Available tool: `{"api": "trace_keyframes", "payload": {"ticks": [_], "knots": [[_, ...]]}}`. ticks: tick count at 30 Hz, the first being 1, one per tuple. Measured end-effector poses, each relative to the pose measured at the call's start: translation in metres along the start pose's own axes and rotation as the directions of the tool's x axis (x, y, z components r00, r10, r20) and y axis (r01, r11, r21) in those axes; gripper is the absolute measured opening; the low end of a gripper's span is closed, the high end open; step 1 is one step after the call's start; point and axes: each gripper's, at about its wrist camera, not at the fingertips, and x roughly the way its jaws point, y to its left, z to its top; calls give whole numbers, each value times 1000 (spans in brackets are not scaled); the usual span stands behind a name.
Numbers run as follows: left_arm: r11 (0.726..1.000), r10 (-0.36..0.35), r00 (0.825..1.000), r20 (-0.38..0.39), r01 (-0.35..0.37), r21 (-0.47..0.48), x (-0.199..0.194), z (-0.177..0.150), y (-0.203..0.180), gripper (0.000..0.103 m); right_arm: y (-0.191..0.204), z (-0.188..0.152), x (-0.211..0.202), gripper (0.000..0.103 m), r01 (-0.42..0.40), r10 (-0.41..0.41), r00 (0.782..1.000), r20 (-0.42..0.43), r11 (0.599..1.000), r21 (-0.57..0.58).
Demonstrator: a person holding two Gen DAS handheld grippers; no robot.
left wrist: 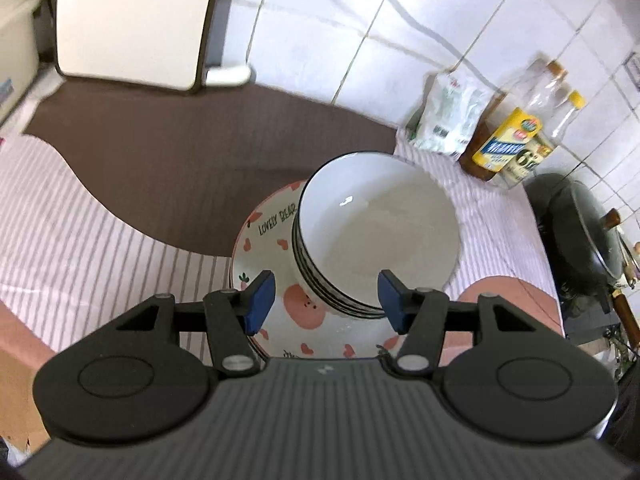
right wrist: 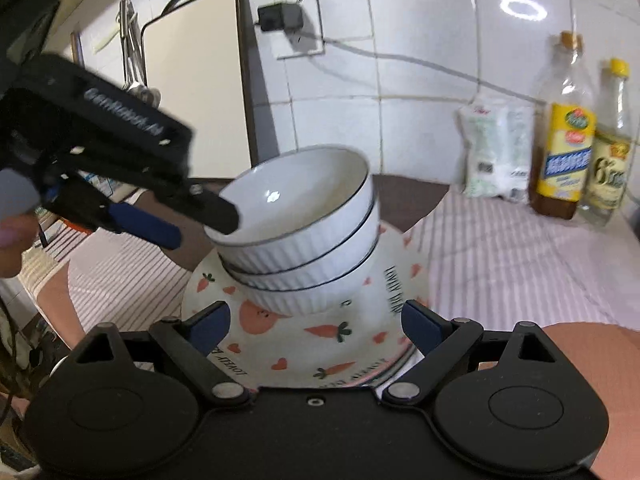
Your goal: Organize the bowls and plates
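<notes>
Three white ribbed bowls (left wrist: pixel 376 232) (right wrist: pixel 296 200) with dark rims sit nested on a stack of plates (left wrist: pixel 264 240) (right wrist: pixel 404 276) printed with carrots, hearts and "LOVELY BEAR". My left gripper (left wrist: pixel 326 300) (right wrist: pixel 200 228) is open and hovers at the bowls' left side. One of its fingertips (right wrist: pixel 222 216) overlaps the top bowl's rim in the right wrist view, and nothing is pinched. My right gripper (right wrist: pixel 318 328) is open above the near part of the plates, with nothing between its blue pads (right wrist: pixel 212 328).
The plates rest on a striped cloth (left wrist: pixel 80 220) beside a brown mat (left wrist: pixel 168 152). A cutting board (right wrist: pixel 196 80) leans on the tiled wall. A white bag (right wrist: pixel 496 152) and bottles (right wrist: pixel 564 152) stand at the back right. A dark wok (left wrist: pixel 580 232) lies right.
</notes>
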Motion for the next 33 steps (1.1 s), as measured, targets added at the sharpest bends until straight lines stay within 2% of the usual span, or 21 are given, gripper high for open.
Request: {"api": "trace_keyframes", "payload": {"ticks": [6, 11, 18, 21, 24, 29, 31, 33], "knots": [[999, 2, 999, 48, -4, 32, -46, -9, -15, 59, 1, 18, -38, 95, 105, -104, 995, 4, 994, -13], [994, 14, 997, 76, -22, 103, -80, -19, -36, 59, 0, 29, -77, 95, 131, -131, 991, -1, 991, 25], [991, 39, 993, 110, -52, 125, -114, -40, -52, 64, 6, 34, -117, 99, 228, -228, 974, 15, 974, 18], [988, 56, 992, 117, -72, 140, -123, -49, -55, 67, 4, 37, -127, 101, 273, -273, 962, -20, 961, 43], [982, 88, 987, 134, -109, 156, -129, -55, -57, 73, 4, 38, -138, 101, 317, -315, 948, -46, 948, 29], [972, 119, 977, 178, -151, 181, -138, -63, -60, 90, -1, 37, -160, 101, 322, -320, 947, -32, 945, 63], [970, 125, 973, 194, -160, 181, -142, -66, -59, 94, -2, 36, -167, 101, 307, -305, 952, -29, 948, 90], [970, 130, 971, 202, -167, 179, -146, -69, -59, 95, -2, 36, -172, 101, 319, -317, 948, -36, 943, 94]]}}
